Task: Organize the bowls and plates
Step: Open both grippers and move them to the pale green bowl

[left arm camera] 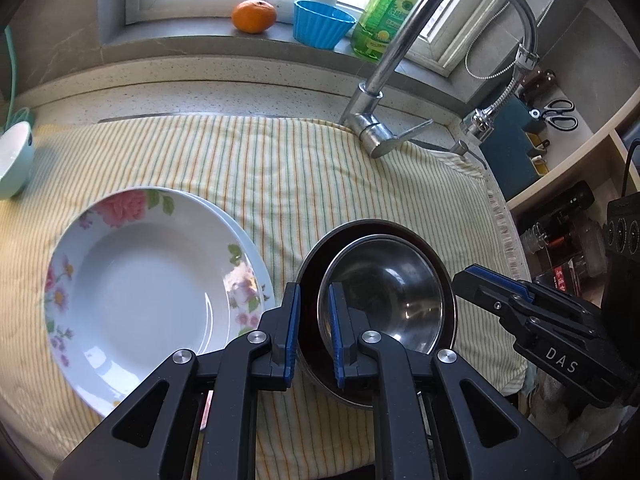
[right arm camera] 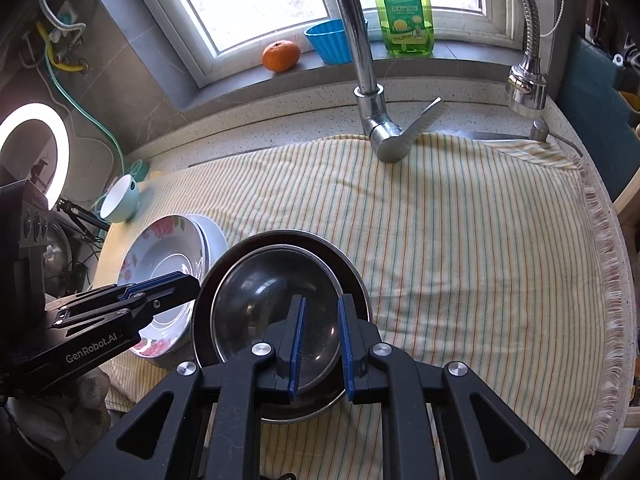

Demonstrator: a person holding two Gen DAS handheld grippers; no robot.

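Two metal bowls sit nested on the striped cloth [left arm camera: 280,168]: a dark outer bowl [left arm camera: 360,226] [right arm camera: 288,236] with a shiny steel bowl [left arm camera: 392,280] [right arm camera: 256,292] inside it. My left gripper [left arm camera: 313,292] [right arm camera: 192,284] is shut on the bowls' left rim, one pad outside the outer wall and one inside. Over the steel bowl's near right side my right gripper [right arm camera: 323,304] [left arm camera: 464,276] stands narrowly open, its pads not pressing. To the left, a floral plate [left arm camera: 148,280] [right arm camera: 160,256] rests on a white plate [left arm camera: 256,256]. A small mint bowl [left arm camera: 12,160] [right arm camera: 120,200] stands at the far left.
A chrome faucet [left arm camera: 384,80] [right arm camera: 360,60] arches over the back of the cloth. On the windowsill stand an orange [left arm camera: 254,16], a blue cup [left arm camera: 322,24] and a green soap bottle [left arm camera: 384,16]. Shelves with jars [left arm camera: 560,240] lie to the right; a ring light [right arm camera: 24,120] stands to the left.
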